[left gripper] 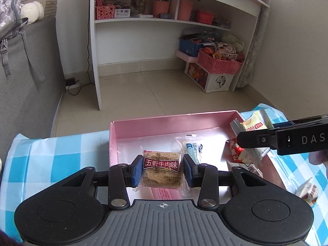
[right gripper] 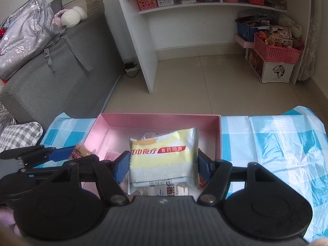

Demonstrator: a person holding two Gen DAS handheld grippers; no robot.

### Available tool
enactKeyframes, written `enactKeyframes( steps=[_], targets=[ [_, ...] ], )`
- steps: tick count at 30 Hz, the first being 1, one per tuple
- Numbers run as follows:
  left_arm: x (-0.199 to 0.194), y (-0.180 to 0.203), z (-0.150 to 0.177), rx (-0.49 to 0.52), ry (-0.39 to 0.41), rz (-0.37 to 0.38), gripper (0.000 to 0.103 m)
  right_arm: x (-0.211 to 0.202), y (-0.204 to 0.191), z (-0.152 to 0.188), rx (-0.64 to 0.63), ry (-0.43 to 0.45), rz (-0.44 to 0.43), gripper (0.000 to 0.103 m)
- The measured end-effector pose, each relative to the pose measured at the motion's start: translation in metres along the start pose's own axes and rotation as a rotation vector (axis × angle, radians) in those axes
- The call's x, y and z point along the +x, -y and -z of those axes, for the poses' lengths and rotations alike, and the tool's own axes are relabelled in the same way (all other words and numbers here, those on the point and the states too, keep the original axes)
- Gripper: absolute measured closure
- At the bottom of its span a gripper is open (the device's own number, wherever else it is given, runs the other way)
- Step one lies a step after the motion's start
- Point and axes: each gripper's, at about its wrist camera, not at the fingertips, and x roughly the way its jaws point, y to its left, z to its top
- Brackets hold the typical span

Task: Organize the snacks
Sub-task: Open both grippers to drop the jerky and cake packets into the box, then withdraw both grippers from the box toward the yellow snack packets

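A brown biscuit pack with a dark red label (left gripper: 161, 169) hangs over the pink box (left gripper: 174, 123), pinched between the blue pads of my left gripper (left gripper: 163, 169). My right gripper (right gripper: 164, 163) is shut on a yellow and white snack packet (right gripper: 164, 157) above the same pink box (right gripper: 160, 119). In the left wrist view that packet (left gripper: 256, 123) and the right gripper's black finger (left gripper: 266, 141) enter from the right. Inside the box lie a light blue packet (left gripper: 191, 150) and a red and white packet (left gripper: 237, 152). The left gripper's fingers (right gripper: 59, 153) with the brown pack (right gripper: 80, 151) show in the right wrist view.
The box rests on a blue and white checked cloth (right gripper: 276, 143). A small red and white packet (left gripper: 308, 190) lies on the cloth (left gripper: 51, 160) right of the box. Beyond the table edge are a tiled floor, a white shelf unit (left gripper: 133, 20) and a grey sofa (right gripper: 61, 71).
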Motion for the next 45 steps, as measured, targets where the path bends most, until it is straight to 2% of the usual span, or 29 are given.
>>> enactKeyframes(
  steps=[8,15,20,21,25,28,45],
  targets=[
    [0.043,0.001,-0.008,-0.021,0.003,-0.038,0.064,0.026,0.007,-0.008,-0.005,-0.002,0.006,0.039],
    [0.059,-0.002,-0.010,-0.042,0.001,-0.076,0.063,0.036,0.011,-0.009,-0.007,-0.004,0.027,0.038],
    [0.061,-0.005,-0.011,-0.064,-0.001,-0.068,0.056,0.034,0.013,-0.010,0.015,0.009,0.019,0.032],
    [0.061,-0.004,-0.011,-0.068,0.003,-0.068,0.052,0.034,0.015,-0.011,0.025,0.010,0.012,0.031],
    [0.056,-0.004,-0.011,-0.079,0.016,-0.062,0.036,0.029,0.016,-0.011,0.041,0.017,0.003,0.024],
    [0.051,-0.003,-0.010,-0.081,0.016,-0.057,0.032,0.024,0.016,-0.011,0.046,0.022,0.007,0.021],
    [-0.023,0.002,0.016,-0.085,0.001,-0.047,0.021,-0.035,0.019,0.013,0.062,0.041,0.015,0.012]
  ],
)
